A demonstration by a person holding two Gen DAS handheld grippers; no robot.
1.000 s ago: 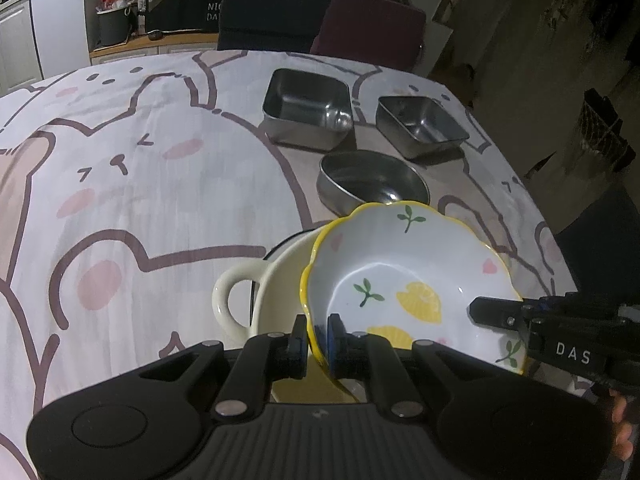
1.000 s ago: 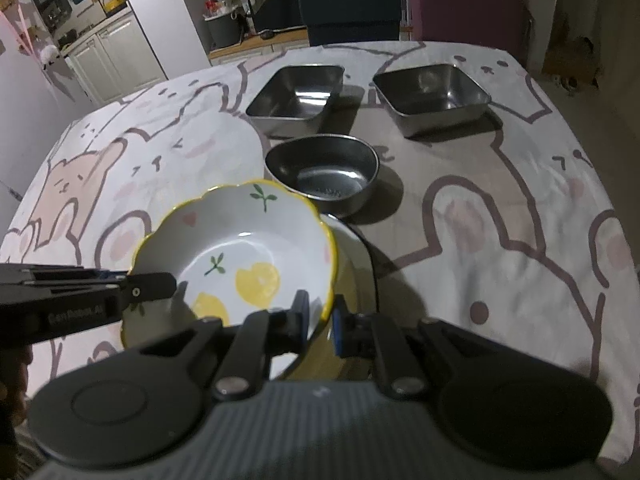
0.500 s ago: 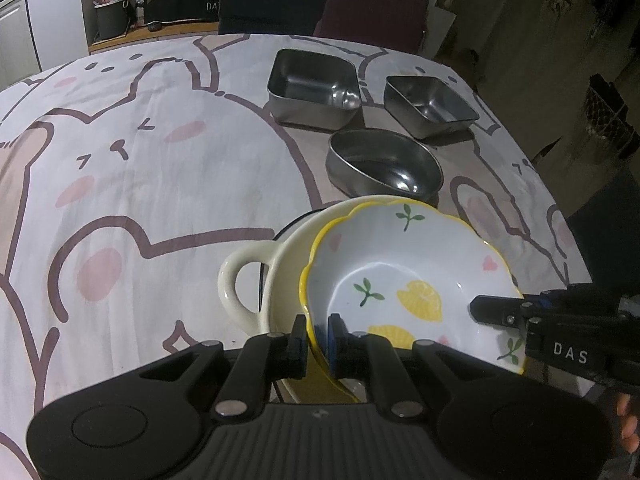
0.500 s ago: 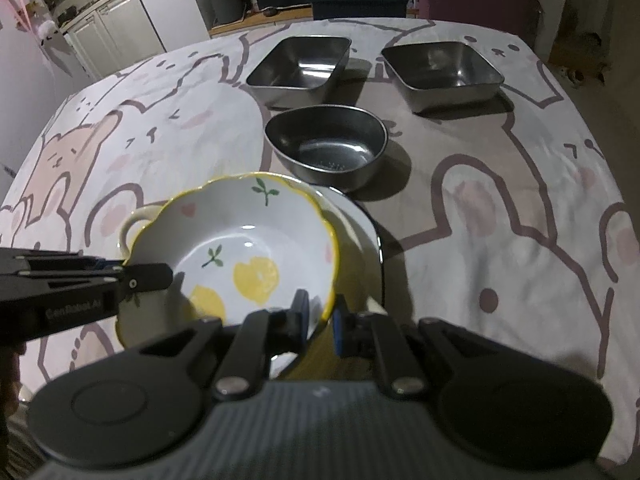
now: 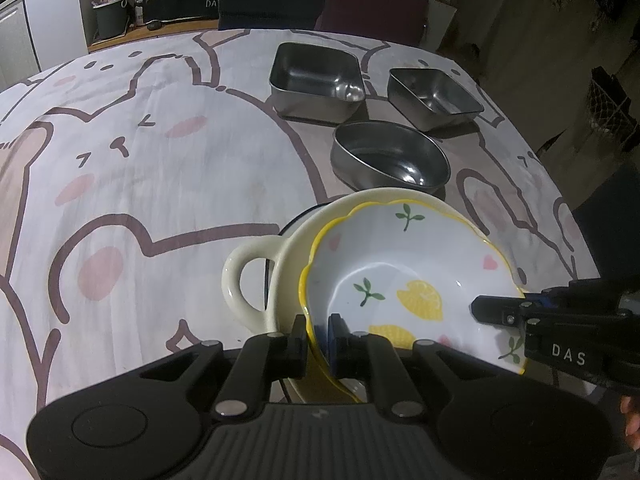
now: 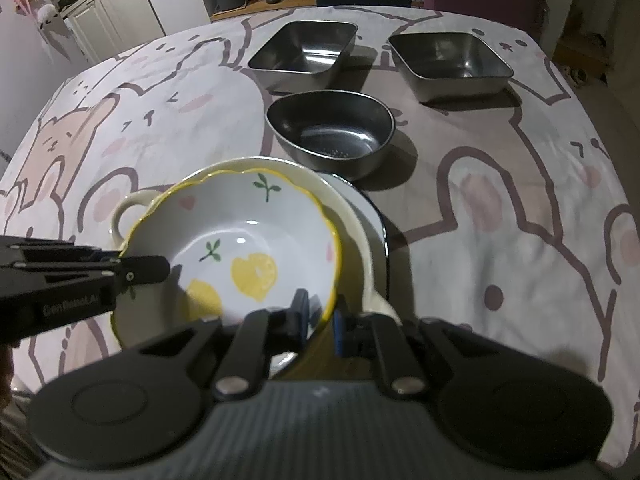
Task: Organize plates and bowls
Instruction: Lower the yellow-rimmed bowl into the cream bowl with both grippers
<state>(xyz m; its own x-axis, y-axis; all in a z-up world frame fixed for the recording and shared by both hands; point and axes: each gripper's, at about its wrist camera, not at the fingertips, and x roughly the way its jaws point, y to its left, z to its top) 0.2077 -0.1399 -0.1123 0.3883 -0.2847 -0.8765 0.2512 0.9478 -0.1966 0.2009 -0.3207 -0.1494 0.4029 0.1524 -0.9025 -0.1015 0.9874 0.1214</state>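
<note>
The left gripper (image 5: 317, 334) and the right gripper (image 6: 321, 314) each pinch one side of the lemon bowl's (image 5: 416, 280) wavy rim, jaws nearly closed on it — probably so it stays level while it sits inside the cream pot with a loop handle (image 5: 256, 276). Under the pot lies a white plate with a dark rim (image 6: 370, 216). Just behind — near, not touching — stands a rounded steel bowl (image 5: 390, 156), with two square steel trays (image 5: 318, 76) farther back, so nothing blocks the stack.

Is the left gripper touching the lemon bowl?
Touching. The left wrist view shows the left gripper with its pads pinching the lemon bowl's yellow rim from both sides.
</note>
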